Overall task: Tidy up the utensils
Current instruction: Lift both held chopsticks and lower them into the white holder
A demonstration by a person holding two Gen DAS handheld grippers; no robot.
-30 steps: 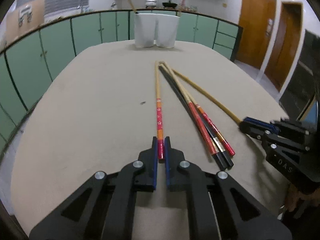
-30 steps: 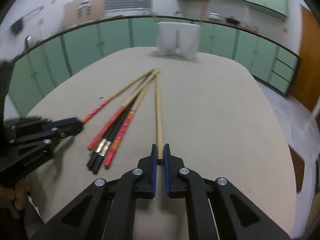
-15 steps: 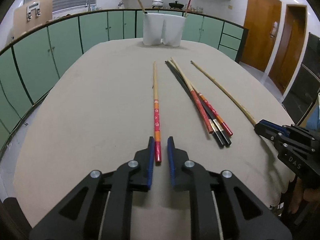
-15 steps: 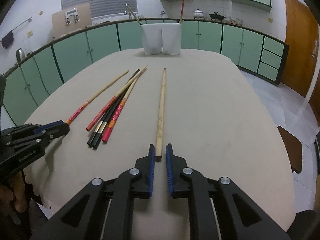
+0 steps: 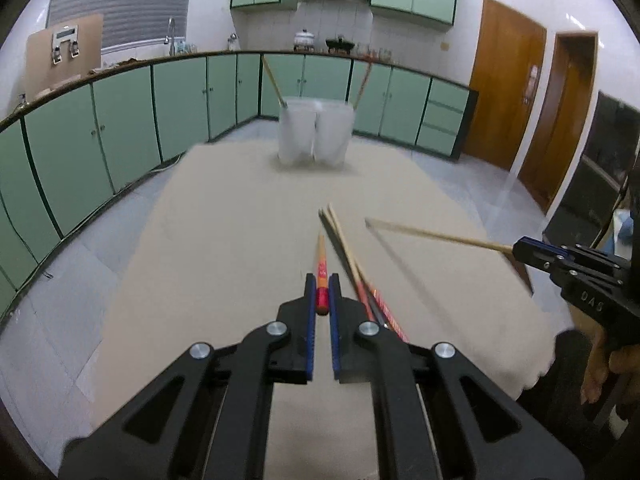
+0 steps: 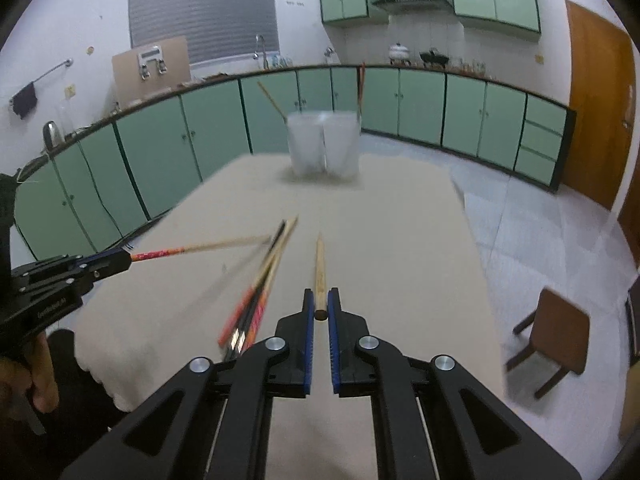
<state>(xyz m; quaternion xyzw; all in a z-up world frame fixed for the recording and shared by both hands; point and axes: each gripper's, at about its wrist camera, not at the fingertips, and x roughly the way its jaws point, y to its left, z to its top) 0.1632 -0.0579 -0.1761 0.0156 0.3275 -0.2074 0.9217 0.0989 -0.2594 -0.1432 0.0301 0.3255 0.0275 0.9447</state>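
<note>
The left gripper (image 5: 322, 294) pinches a red-ended chopstick (image 5: 321, 270) by its butt. The right gripper (image 6: 320, 307) likewise clamps a plain wooden chopstick (image 6: 319, 268). Both tips point ahead at the white holder (image 5: 316, 130), probably for dropping in.

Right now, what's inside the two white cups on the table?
One stick leans out of each of the white cups: a tan chopstick on the left, a reddish chopstick on the right. The cup walls hide anything lower.

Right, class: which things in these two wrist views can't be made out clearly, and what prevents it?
- White twin-cup utensil holder: motion-blurred in both views; contents unreadable beyond two sticks.
- Bundle of red and black chopsticks on the table: smeared in the right view; count unclear.
- Their handle ends: hidden behind the left gripper in the left view.
- Small countertop pots: too small to identify.
</note>
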